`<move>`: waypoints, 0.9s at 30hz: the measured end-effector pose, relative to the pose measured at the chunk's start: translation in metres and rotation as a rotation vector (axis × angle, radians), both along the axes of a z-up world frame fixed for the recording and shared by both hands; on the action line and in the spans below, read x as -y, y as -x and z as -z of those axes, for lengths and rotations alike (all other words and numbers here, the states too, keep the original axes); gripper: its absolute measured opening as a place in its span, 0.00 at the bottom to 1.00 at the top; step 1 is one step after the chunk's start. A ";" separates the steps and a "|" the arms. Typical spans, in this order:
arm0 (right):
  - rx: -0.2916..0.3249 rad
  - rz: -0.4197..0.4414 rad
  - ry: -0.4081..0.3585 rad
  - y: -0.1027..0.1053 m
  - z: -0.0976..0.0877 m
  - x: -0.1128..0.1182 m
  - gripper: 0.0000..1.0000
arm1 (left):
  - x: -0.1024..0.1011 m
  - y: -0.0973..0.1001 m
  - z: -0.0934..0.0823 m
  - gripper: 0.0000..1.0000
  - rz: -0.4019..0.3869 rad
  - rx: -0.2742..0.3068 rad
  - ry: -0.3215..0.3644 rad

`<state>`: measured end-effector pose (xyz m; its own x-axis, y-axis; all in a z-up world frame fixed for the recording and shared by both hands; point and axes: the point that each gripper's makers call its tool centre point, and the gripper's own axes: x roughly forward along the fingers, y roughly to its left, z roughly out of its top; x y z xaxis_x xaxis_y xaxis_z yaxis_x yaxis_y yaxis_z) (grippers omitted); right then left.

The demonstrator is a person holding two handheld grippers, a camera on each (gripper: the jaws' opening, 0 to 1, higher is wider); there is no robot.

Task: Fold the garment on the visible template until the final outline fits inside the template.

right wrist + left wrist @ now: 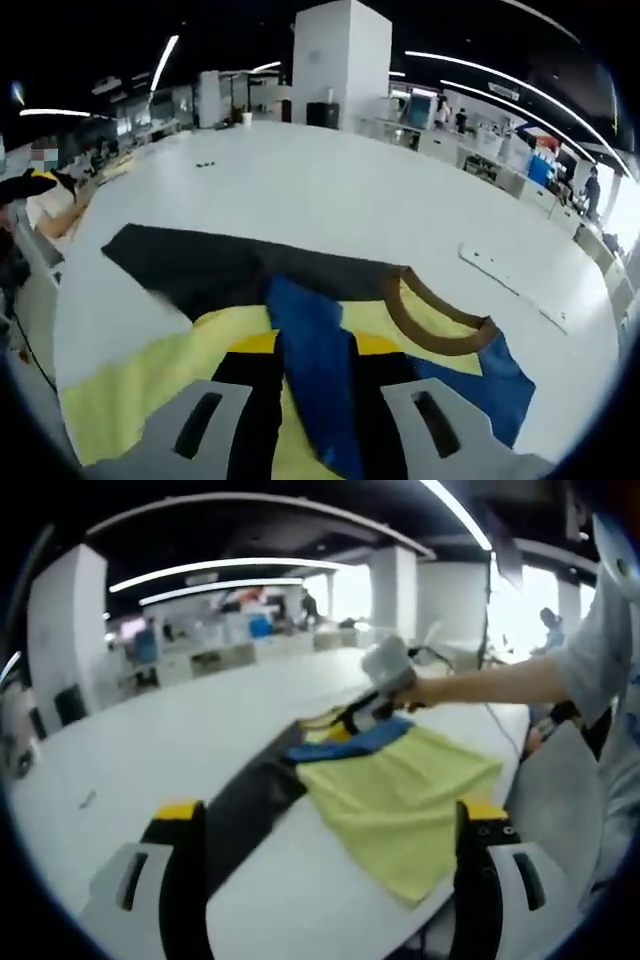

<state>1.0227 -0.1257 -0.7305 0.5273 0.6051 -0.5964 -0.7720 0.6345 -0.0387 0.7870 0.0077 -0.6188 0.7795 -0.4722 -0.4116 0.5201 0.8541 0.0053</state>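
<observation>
One yellow garment [400, 800] with a blue panel and brown collar lies half across my dark template [245, 805]. My right gripper [315, 385] pinches its blue fabric; my left gripper [330, 825] hangs wide, holding nothing.

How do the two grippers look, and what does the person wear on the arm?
The left gripper has two black jaws with yellow tips, set in pale grey housings with dark slots. The right gripper has the same black jaws, yellow tips and grey slotted housings; in the left gripper view its body looks light grey. The person wears a short white sleeve.
</observation>
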 end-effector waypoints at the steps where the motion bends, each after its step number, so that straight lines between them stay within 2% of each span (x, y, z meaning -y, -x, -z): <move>1: -0.011 0.009 -0.009 0.001 0.001 0.000 0.24 | -0.001 0.000 0.000 1.00 0.000 0.000 -0.002; 5: -0.031 0.027 -0.022 -0.003 0.007 -0.002 0.20 | -0.004 -0.003 0.000 1.00 -0.008 0.003 0.000; 8: -0.071 0.031 -0.037 0.001 0.016 -0.007 0.19 | -0.007 -0.005 -0.001 1.00 -0.012 0.005 0.000; 16: -0.103 0.027 -0.029 -0.005 0.034 -0.011 0.16 | -0.009 -0.006 -0.001 1.00 -0.013 -0.003 0.010; 21: -0.130 0.030 -0.038 0.000 0.038 -0.014 0.15 | -0.011 -0.006 0.002 1.00 -0.016 -0.017 0.004; 24: -0.139 0.024 -0.031 -0.002 0.044 -0.014 0.10 | -0.012 -0.006 0.003 1.00 -0.017 -0.019 -0.002; 27: -0.129 0.019 -0.027 0.001 0.039 -0.015 0.03 | -0.012 -0.007 0.002 1.00 -0.015 -0.014 -0.005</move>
<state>1.0218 -0.1108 -0.7696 0.4586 0.6123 -0.6441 -0.7572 0.6486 0.0773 0.7935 0.0195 -0.6209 0.7806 -0.4584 -0.4250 0.5072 0.8618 0.0021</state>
